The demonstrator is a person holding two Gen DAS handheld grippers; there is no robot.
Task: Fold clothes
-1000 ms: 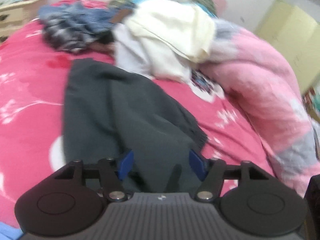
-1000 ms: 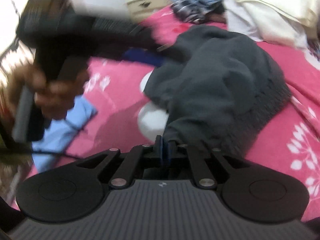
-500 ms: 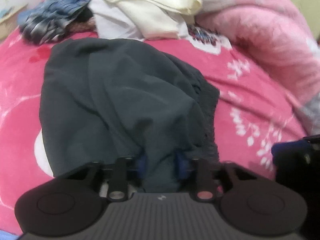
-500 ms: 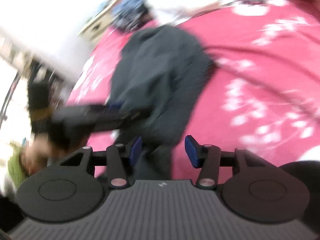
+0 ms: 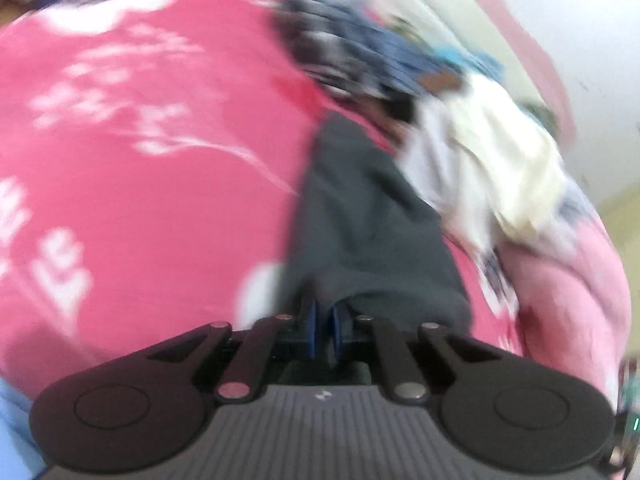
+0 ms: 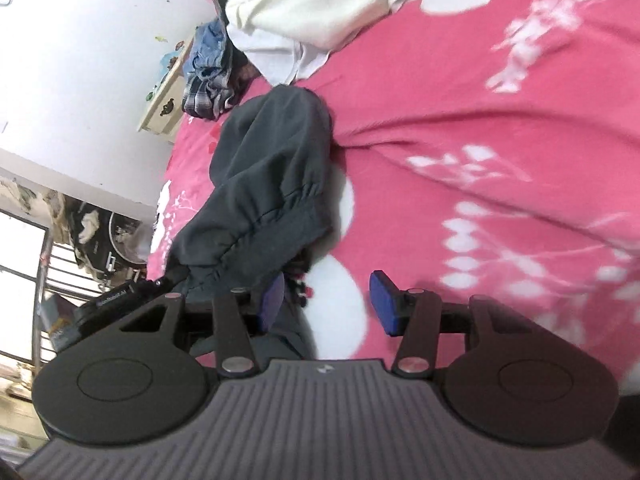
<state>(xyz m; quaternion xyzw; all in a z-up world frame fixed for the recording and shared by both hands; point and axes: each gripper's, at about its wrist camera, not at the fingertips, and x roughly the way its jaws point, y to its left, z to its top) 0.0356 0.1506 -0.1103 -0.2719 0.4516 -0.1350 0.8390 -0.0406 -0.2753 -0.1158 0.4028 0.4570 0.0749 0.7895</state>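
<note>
Left wrist view is smeared with motion blur, but reading from the left: the pink bedspread [image 5: 140, 184] with its white flower print fills that side, then the dark grey garment [image 5: 360, 224] runs up the middle of the frame from the left gripper [image 5: 323, 330]. Its blue pads are pressed nearly together on the near edge of that garment, and a pinch of cloth appears to sit between them, though the blur makes the contact hard to be sure of. Beyond the garment lies a heap of blue and plaid clothes [image 5: 360, 60], and to the right a cream and white pile [image 5: 492, 160] against a pink quilt [image 5: 572, 280].

Right wrist view, sharper: at far left a window with metal bars [image 6: 24, 276] and a pale bedside cabinet [image 6: 168, 96]. The dark grey garment [image 6: 268, 184] lies bunched on the bedspread [image 6: 500, 140], its gathered edge drawn toward the left gripper's black body at lower left. The right gripper [image 6: 328, 304] hangs with its jaws spread wide, nothing held; its left pad sits just beside the garment's edge, its right pad over bare bedspread.
</note>
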